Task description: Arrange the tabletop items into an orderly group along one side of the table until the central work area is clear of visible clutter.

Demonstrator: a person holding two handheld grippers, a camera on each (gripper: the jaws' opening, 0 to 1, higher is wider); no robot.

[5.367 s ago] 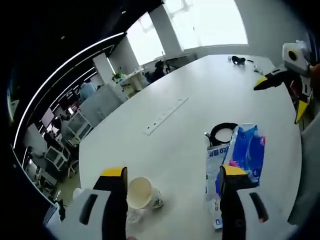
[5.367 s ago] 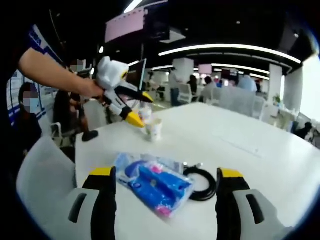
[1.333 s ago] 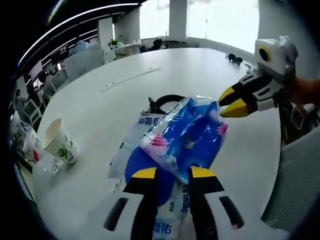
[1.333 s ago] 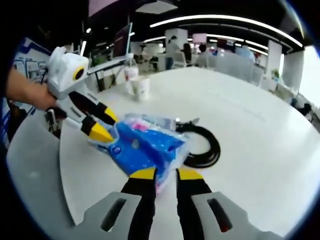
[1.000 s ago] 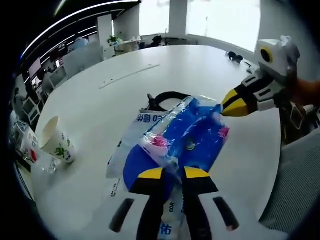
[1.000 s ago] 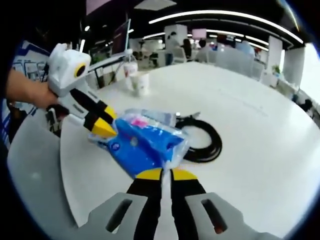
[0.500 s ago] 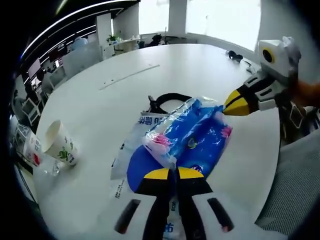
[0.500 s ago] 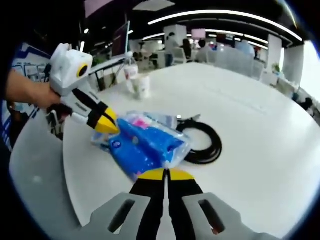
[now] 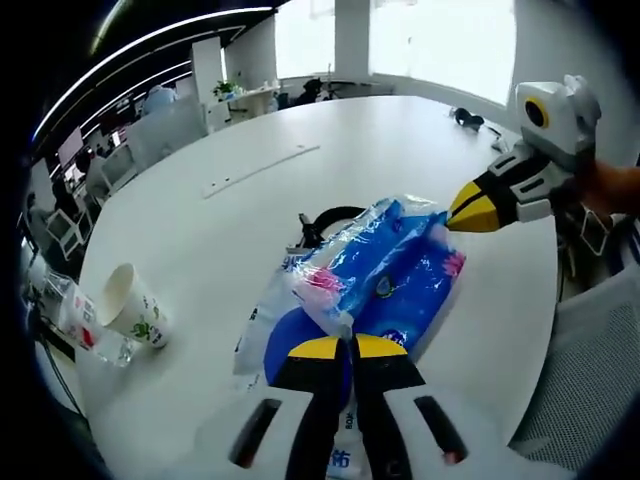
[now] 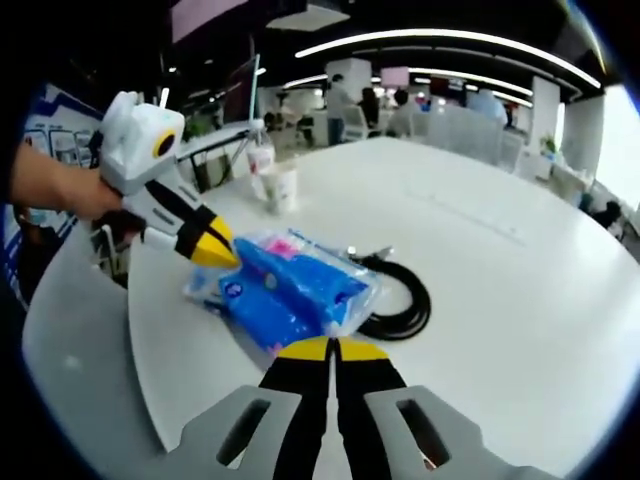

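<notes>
A blue plastic pack (image 9: 385, 272) lies over a flat white and blue bag (image 9: 268, 322) near the table's edge. My left gripper (image 9: 340, 343) is shut on the pack's near end. My right gripper (image 9: 468, 210) comes in from the right, shut on the opposite end. In the right gripper view, the pack (image 10: 295, 285) stretches between my right gripper (image 10: 330, 347) at the bottom and the left gripper (image 10: 215, 250), held by a hand. A coiled black cable (image 10: 400, 300) lies just behind the pack.
A paper cup (image 9: 135, 310) and a clear plastic cup (image 9: 88, 325) lie at the white table's (image 9: 200, 230) left edge. A long slot (image 9: 262, 170) runs along the middle. A small black item (image 9: 468, 117) sits far off. A grey chair (image 10: 70, 330) stands by the edge.
Both grippers, open and apart 5.4 s ago, have closed on opposite ends of the blue pack. Over the last half second only the views have shifted slightly.
</notes>
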